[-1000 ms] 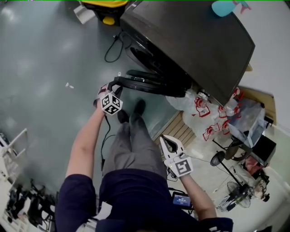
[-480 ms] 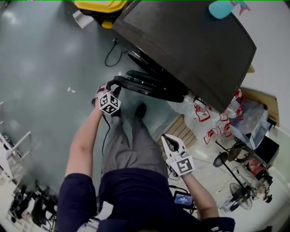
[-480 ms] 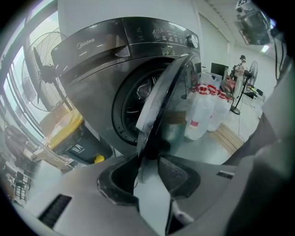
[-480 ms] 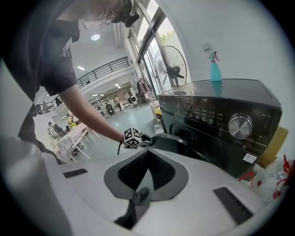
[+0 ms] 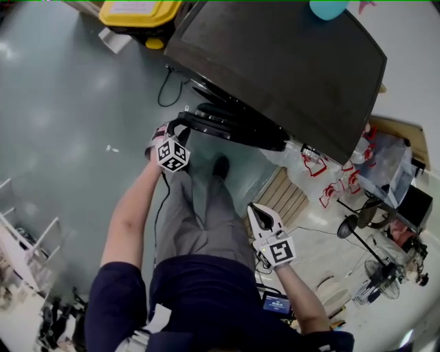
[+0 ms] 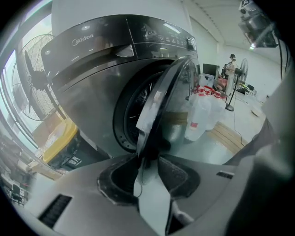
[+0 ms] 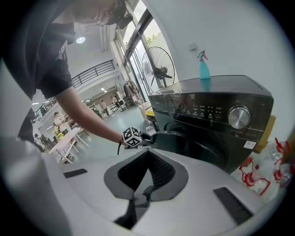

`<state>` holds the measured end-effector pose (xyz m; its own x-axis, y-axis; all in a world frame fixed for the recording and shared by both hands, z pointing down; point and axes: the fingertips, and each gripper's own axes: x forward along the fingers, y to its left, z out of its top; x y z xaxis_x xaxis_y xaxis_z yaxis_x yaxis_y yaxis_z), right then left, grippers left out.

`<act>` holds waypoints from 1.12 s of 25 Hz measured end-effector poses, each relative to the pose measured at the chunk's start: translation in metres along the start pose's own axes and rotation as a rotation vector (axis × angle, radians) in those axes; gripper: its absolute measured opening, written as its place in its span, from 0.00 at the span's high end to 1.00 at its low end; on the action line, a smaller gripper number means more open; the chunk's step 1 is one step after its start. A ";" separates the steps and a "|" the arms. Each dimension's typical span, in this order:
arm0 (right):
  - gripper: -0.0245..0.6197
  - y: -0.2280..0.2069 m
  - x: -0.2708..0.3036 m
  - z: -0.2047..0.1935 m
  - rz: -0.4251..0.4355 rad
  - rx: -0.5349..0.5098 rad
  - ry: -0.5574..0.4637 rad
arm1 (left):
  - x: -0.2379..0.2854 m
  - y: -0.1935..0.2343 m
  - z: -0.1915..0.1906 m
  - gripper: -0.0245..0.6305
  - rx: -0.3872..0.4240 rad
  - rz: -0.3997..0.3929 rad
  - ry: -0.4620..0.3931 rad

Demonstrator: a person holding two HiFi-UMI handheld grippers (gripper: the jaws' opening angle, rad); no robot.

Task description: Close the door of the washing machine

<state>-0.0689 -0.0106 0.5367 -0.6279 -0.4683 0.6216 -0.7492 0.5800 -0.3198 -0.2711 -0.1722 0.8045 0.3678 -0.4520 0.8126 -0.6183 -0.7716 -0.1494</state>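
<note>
The dark grey washing machine (image 5: 289,62) stands at the top of the head view. Its round door (image 5: 234,127) hangs partly open, swung out toward the person. My left gripper (image 5: 180,130) is at the door's free edge. In the left gripper view the door (image 6: 161,106) rises edge-on out of the left gripper (image 6: 148,159), whose pads are shut on the rim, with the drum opening (image 6: 133,115) behind. My right gripper (image 5: 258,212) hangs by the person's right thigh, shut and empty. In its own view the right gripper (image 7: 146,154) points at the machine's front (image 7: 216,124).
A yellow bin (image 5: 134,12) stands left of the machine and a teal spray bottle (image 5: 328,7) on top of it. Plastic bags with red print (image 5: 323,179) and a wooden pallet (image 5: 289,196) lie at the right. A black cable (image 5: 168,86) runs over the floor.
My left gripper has shifted sideways with the door's edge in it, and the door has swung a little nearer the machine. The right gripper has drifted slightly.
</note>
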 end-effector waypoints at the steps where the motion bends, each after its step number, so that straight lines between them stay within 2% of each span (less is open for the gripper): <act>1: 0.93 0.004 0.003 0.000 -0.005 0.009 0.004 | 0.001 0.002 0.002 0.75 0.008 -0.004 -0.003; 7: 0.93 0.020 0.013 0.012 -0.030 0.010 -0.030 | 0.007 0.014 0.010 0.75 0.047 -0.026 -0.022; 18: 0.93 0.017 0.036 0.024 -0.080 -0.018 -0.059 | 0.016 0.028 0.026 0.75 0.098 -0.045 -0.065; 28: 0.93 0.009 0.070 0.043 -0.086 -0.017 -0.089 | 0.028 0.041 0.037 0.75 0.122 -0.058 -0.090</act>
<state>-0.1288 -0.0665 0.5461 -0.5778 -0.5737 0.5805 -0.7981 0.5460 -0.2549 -0.2607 -0.2324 0.8001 0.4648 -0.4391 0.7689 -0.5069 -0.8439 -0.1755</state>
